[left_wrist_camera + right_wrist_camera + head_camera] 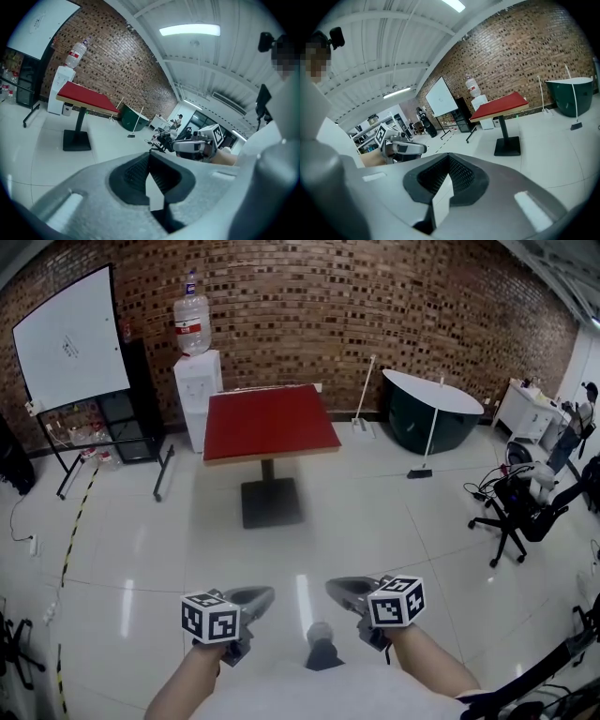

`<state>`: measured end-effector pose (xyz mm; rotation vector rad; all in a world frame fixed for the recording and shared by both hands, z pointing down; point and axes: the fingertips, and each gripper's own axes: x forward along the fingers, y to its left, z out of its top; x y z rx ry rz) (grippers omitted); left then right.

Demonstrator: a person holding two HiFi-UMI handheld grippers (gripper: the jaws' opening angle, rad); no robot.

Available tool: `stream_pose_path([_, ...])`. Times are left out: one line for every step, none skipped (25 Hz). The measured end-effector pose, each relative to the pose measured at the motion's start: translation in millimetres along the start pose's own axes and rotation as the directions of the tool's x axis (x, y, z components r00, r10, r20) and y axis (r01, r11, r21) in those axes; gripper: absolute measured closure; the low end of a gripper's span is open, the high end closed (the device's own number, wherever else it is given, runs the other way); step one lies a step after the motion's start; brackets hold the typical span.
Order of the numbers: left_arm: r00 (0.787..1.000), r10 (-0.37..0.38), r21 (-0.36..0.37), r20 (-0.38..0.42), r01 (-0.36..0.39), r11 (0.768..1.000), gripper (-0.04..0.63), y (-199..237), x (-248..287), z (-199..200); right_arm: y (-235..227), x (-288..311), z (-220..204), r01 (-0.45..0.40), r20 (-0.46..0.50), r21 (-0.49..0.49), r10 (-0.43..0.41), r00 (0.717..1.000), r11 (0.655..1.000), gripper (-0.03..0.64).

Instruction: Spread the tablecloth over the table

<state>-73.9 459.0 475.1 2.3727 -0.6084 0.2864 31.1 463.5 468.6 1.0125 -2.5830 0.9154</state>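
A table (270,421) with a flat red top on a black pedestal stands far ahead in the middle of the room, in front of the brick wall. Whether the red is a cloth or the bare top I cannot tell. It also shows at the left of the left gripper view as the table (86,97) and at the right of the right gripper view as the table (501,106). My left gripper (262,594) and right gripper (336,585) hang side by side low in the head view, far short of the table. Both are shut with nothing held.
A water dispenser (197,390) stands just left of the table, and a whiteboard on a stand (70,338) further left. A dark green tub (431,409) and a floor squeegee (427,442) are at the right, an office chair (520,507) nearer right. Glossy white floor lies between.
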Motion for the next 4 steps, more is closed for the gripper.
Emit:
stream_pose_path([1.000,0.001,0.003,-0.001,-0.001,1.000,0.595,-1.2,-0.5,-0.3,0.0,-1.7,-0.1,0.002,-0.001,-0.005,-0.002,1.000,1.000,0.617])
stream_pose_path([1.000,0.002,0.006,-0.003,-0.002,1.000,0.595,-1.9,-1.1,-0.4,-0.1,-3.1,-0.2,0.004,-0.002,-0.008,-0.004,1.000,1.000,0.617])
stream_pose_path([1.000,0.002,0.009,-0.006,-0.002,1.000,0.595,-2.4,-1.6,-0.6,-0.2,-4.4,-0.5,0.005,-0.002,-0.010,-0.006,1.000,1.000,0.617])
stream_pose_path([1.000,0.003,0.011,-0.009,-0.003,1.000,0.595,-2.8,-2.1,-0.8,-0.3,-5.7,-1.0,0.007,-0.003,-0.011,-0.007,1.000,1.000,0.617])
